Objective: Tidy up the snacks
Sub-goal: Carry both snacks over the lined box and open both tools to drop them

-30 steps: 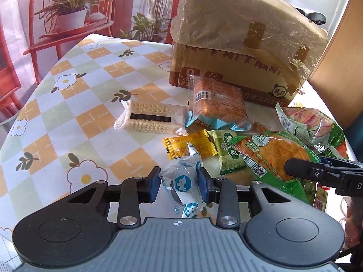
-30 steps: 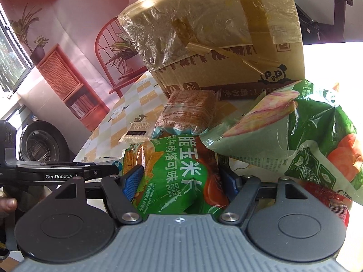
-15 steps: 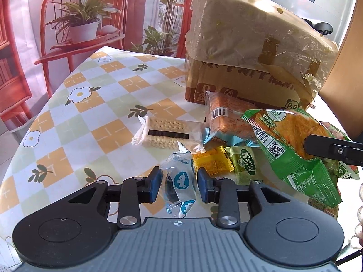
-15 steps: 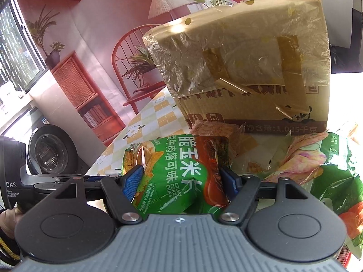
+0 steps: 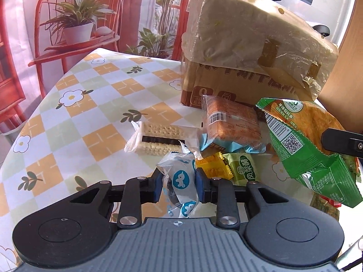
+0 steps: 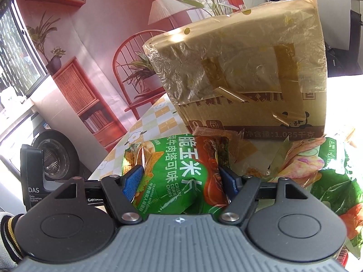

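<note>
Left hand-held gripper point(image 5: 179, 183) closing on blue-white packet point(image 5: 181, 179) — right hand-held gripper point(image 6: 181, 181) pinching chips bag point(image 6: 174, 176)

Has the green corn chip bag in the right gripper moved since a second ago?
Yes. In the left wrist view the green corn chip bag has risen off the pile, now level with the cardboard box base, gripped by the right gripper.

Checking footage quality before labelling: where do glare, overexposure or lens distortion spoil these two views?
Left wrist view: fisheye bends the checked flowered tablecloth edges; the plastic-wrapped brown cardboard box is sunlit but readable. Right wrist view: the right edge beyond the box is blown out white, and its wrap shows glare.
</note>
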`<act>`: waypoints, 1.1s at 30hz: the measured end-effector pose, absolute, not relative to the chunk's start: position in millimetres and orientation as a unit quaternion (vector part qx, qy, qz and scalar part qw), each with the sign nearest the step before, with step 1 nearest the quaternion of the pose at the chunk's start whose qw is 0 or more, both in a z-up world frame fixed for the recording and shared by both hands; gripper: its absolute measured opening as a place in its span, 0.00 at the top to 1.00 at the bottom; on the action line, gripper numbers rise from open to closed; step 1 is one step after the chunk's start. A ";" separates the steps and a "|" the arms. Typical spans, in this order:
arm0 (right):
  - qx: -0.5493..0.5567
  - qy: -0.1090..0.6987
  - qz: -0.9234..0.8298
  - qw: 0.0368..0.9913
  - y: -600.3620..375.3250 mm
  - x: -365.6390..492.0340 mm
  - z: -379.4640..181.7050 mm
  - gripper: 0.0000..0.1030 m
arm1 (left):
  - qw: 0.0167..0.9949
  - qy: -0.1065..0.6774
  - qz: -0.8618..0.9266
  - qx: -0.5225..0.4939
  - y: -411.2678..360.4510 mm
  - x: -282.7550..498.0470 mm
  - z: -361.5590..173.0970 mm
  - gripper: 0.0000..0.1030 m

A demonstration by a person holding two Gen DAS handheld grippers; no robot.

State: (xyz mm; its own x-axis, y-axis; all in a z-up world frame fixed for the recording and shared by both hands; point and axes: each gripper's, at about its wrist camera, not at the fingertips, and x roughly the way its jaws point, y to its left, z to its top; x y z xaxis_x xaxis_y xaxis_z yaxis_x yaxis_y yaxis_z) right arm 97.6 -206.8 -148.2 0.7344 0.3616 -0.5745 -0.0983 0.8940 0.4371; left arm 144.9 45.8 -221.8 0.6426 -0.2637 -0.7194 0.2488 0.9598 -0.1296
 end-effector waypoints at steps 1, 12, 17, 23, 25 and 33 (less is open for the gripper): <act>0.193 0.336 0.128 0.913 -208.2 97.4 -143.8 0.29 | 0.909 0.392 -0.140 -0.007 46.5 142.7 -216.3 0.74; 0.198 0.256 0.138 0.936 -218.6 96.0 -86.8 0.29 | 0.942 0.297 -0.153 -0.014 48.3 131.4 -137.7 0.75; 0.204 0.211 0.141 0.946 -224.9 97.3 -51.3 0.29 | 0.957 0.232 -0.172 -0.011 36.9 135.0 -89.3 0.75; 0.186 0.157 0.136 0.960 -237.8 116.4 -8.6 0.29 | 0.963 0.180 -0.199 0.000 8.2 165.8 -46.0 0.75; 0.171 0.145 0.130 0.966 -243.4 128.7 -1.1 0.29 | 0.963 0.174 -0.206 0.001 -6.1 185.8 -35.4 0.75; 0.193 0.147 0.083 0.967 -280.4 194.0 -10.2 0.29 | 0.956 0.197 -0.217 0.009 -57.3 273.4 -26.0 0.75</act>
